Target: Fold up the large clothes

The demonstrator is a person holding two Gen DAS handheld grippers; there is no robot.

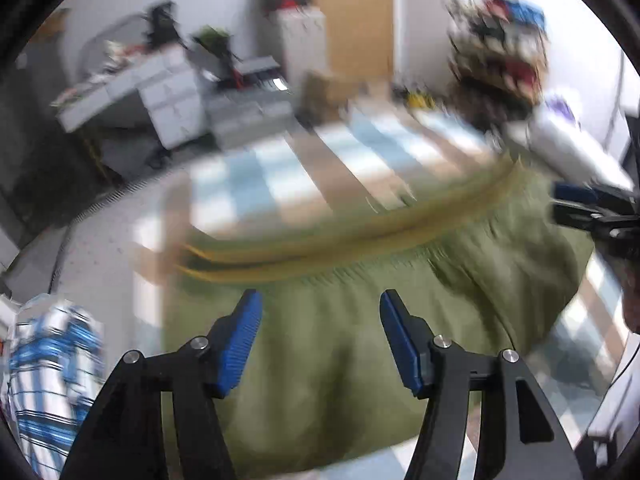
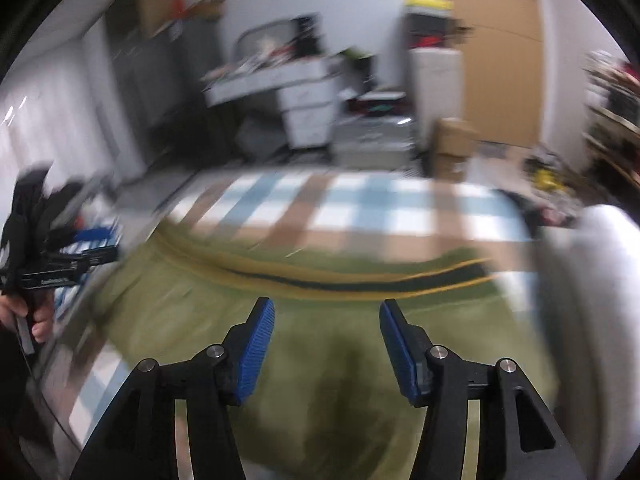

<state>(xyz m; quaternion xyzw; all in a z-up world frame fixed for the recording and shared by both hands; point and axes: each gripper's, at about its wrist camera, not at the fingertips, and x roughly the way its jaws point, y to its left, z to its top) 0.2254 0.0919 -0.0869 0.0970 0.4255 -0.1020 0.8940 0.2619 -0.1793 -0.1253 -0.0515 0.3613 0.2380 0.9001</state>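
Both views are heavily motion-blurred; only the fingers [image 1: 236,344] at lower centre are rendered sharp. Even, soft indoor light, no hard shadows. Fisheye bending and black vignetting are seen at the corners. Slight glare at the left wall [image 2: 24,120].

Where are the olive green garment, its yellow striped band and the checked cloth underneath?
Olive green garment [image 1: 320,360], left wrist view, middle of its body.
Yellow striped band [image 2: 340,276], right wrist view, mid-length.
Blue, brown and white checked cloth [image 2: 344,208], right wrist view, bare part.

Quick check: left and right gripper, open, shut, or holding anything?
Left gripper: open, nothing between its blue pads, above the green garment.
Right gripper: open, holding nothing, over the same garment.
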